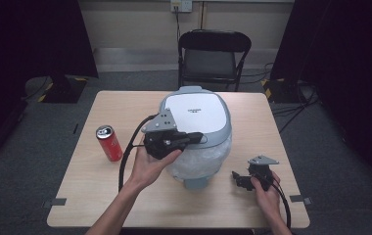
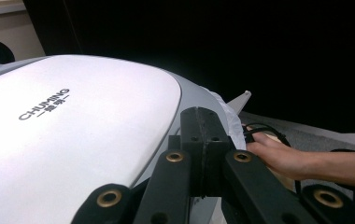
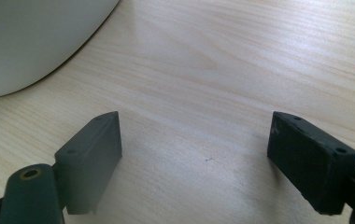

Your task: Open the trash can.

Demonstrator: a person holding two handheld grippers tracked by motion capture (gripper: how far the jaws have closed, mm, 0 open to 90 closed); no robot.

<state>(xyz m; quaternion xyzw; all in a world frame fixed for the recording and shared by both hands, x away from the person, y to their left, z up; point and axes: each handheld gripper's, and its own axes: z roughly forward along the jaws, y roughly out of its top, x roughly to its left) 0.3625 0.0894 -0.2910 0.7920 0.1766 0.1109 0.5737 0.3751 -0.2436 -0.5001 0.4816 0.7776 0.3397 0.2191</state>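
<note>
On a pale wooden table (image 1: 101, 196), a red aluminium drink can (image 1: 109, 143) stands upright near the left side, well apart from the work in hand. Just right of it, the person's left hand (image 1: 147, 166) carries the left gripper (image 1: 198, 137), its jaws pressed together with nothing between them, the tip lying at the near edge of the lid of a large white-and-grey rice cooker (image 1: 196, 115). The left gripper view looks along the closed jaws across the cooker's glossy white lid panel (image 2: 73, 140), which bears a dark brand mark; whether the tip actually touches the lid cannot be told. The cooker sits at the table's middle, lid down, its lower body wrapped in clear crinkled plastic film (image 1: 201, 164). Farther right, the right hand (image 1: 265, 188) rests the right gripper (image 1: 235, 177) low on the table beside the cooker's base, its jaws standing wide apart over bare wood, as the right gripper view confirms. Behind the table stands a black folding chair (image 1: 213, 56).

The likely hazard: closed jaws pushing on a smooth, curved lid could skid off sideways, or shove the whole cooker across the table, since the idle right gripper is not bracing it. A slide to the left could topple the can.
</note>
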